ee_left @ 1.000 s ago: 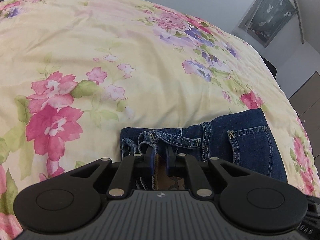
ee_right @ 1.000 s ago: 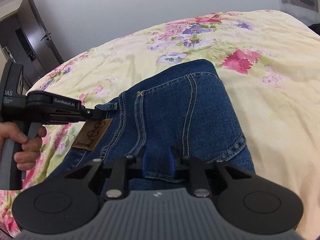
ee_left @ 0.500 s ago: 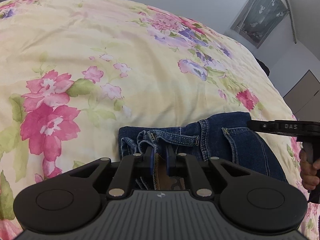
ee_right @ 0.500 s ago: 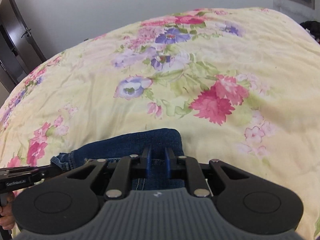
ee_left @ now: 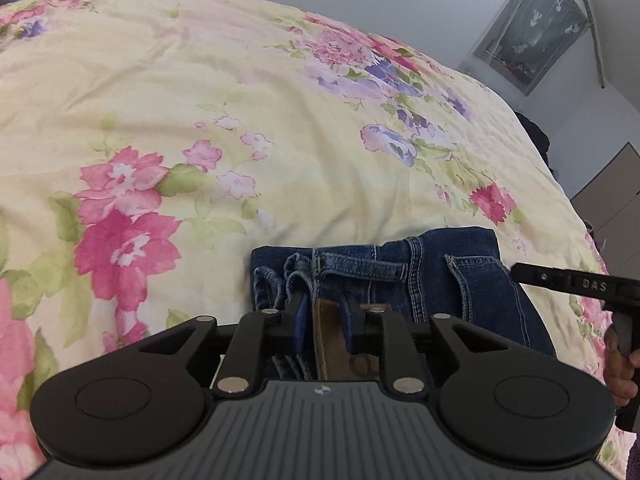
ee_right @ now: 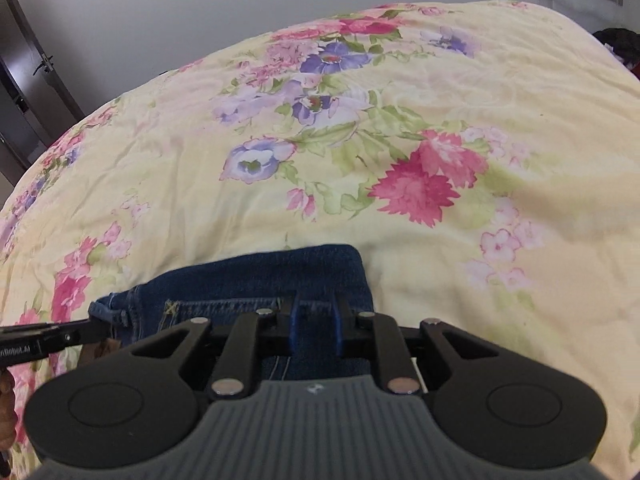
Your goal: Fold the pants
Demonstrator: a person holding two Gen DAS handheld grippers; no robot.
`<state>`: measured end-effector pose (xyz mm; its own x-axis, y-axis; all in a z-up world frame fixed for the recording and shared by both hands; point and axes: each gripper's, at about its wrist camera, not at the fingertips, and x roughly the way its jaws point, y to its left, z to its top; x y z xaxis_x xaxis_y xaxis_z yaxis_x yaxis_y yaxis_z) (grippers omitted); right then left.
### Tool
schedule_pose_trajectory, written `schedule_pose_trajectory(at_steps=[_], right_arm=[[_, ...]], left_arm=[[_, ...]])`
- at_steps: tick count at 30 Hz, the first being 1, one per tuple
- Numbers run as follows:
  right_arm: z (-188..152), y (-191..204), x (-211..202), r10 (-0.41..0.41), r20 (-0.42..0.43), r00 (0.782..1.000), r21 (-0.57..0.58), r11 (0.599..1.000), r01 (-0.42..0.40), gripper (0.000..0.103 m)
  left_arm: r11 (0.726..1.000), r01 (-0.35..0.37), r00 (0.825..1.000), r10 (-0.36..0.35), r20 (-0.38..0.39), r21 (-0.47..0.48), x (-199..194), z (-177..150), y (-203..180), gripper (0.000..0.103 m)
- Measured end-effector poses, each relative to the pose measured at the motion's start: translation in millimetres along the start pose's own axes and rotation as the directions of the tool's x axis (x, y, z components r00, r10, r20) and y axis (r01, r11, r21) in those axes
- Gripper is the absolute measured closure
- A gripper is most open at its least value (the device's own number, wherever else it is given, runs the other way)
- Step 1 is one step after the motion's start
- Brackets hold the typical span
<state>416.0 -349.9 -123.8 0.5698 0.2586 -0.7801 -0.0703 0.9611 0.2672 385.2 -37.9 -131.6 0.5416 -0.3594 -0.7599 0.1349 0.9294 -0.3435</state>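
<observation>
Dark blue jeans (ee_left: 472, 280) lie folded into a short bundle on the flowered yellow bedcover (ee_left: 200, 100). My left gripper (ee_left: 325, 312) hovers over the waistband, its jaws opening. The brown leather patch (ee_left: 328, 340) sits between the fingers with gaps on both sides. My right gripper (ee_right: 316, 312) stands over the folded edge of the jeans (ee_right: 260, 276). Its jaws are opening too, with flat denim showing between the fingers. Each wrist view catches the other tool at its edge, held by a hand (ee_left: 620, 376).
The bedcover (ee_right: 440, 100) stretches far beyond the jeans on all sides. A dark door (ee_right: 24, 92) stands at the left, a curtained window (ee_left: 532, 28) at the back right. A dark heap (ee_right: 620, 44) lies at the bed's far right edge.
My right gripper swung across with its denim edge and now sits at the fold, beside the left one. Both pairs of jaws have widened. The left gripper barely shifted.
</observation>
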Motion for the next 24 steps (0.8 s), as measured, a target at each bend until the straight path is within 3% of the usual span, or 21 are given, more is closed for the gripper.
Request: schedule_pose_trajectory(at_steps=[8, 12, 21, 24], right_arm=[[-83, 0, -91, -0.002, 0.064, 0.998, -0.036, 0.999, 0.004, 0.087], [-128, 5, -116, -0.026, 0.076, 0.997, -0.033, 0.999, 0.028, 0.087], [-190, 2, -115, -0.083, 0.024, 0.996, 0.035, 0.996, 0.082, 0.089], [-196, -3, -102, -0.077, -0.013, 0.997, 0.071, 0.994, 0.078, 0.090]], left_arm=[[0.997, 0.027, 0.999, -0.030, 0.042, 0.070, -59, -54, -34, 0.077], [0.995, 0.019, 1.000, -0.019, 0.006, 0.094, -65, -79, -41, 0.082], [0.991, -0.096, 0.992, 0.103, -0.076, 0.096, -38, -107, -33, 0.084], [0.995, -0.090, 0.993, 0.094, -0.075, 0.049, -29, -115, -26, 0.084]])
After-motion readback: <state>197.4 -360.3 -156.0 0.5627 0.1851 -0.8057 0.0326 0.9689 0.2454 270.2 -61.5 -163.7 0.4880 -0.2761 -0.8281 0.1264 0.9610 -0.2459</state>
